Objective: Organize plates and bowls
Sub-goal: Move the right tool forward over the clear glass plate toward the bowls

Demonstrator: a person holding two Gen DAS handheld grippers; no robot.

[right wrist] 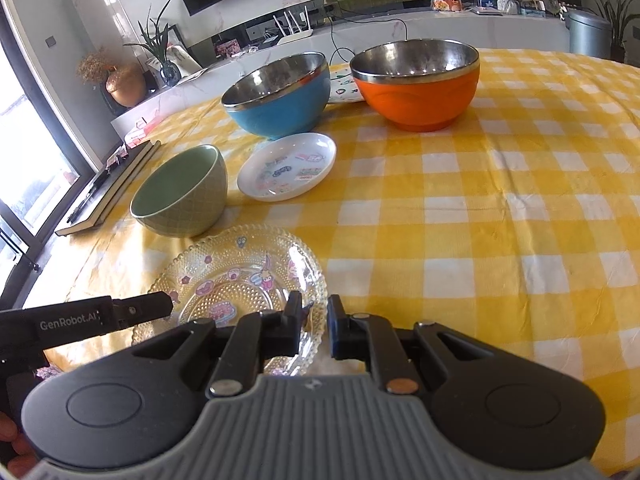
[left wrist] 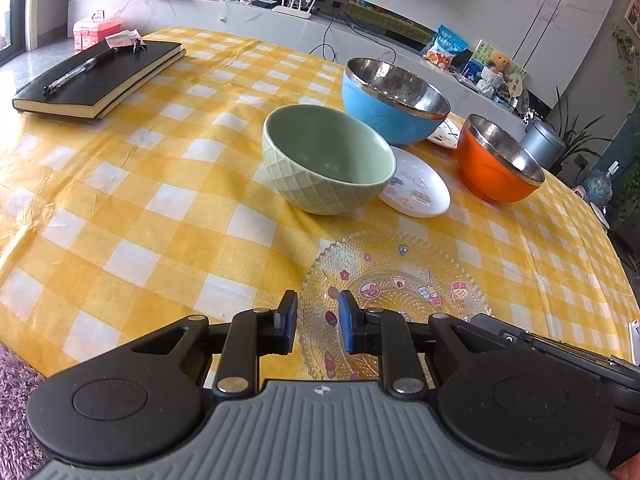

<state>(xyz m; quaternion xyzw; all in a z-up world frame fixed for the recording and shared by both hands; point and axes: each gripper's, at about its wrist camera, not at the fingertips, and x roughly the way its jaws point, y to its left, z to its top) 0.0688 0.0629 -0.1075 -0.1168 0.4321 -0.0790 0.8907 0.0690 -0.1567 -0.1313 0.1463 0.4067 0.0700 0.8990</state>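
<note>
Jaws: left gripper [left wrist: 318, 322] and right gripper [right wrist: 314, 326] both slightly spread, pinching nothing, above the near rim of the glass plate [left wrist: 394, 276].
Glass plate: clear, beaded, scalloped edge, cartoon decals.
Green bowl [left wrist: 328, 160]: ceramic, quilted diamond relief, beside the white saucer [left wrist: 418, 188].
Blue bowl [left wrist: 394, 102], orange bowl [left wrist: 498, 160]: steel-lined, farther back.
Surface [left wrist: 160, 200]: yellow-and-white checked cloth.
</note>
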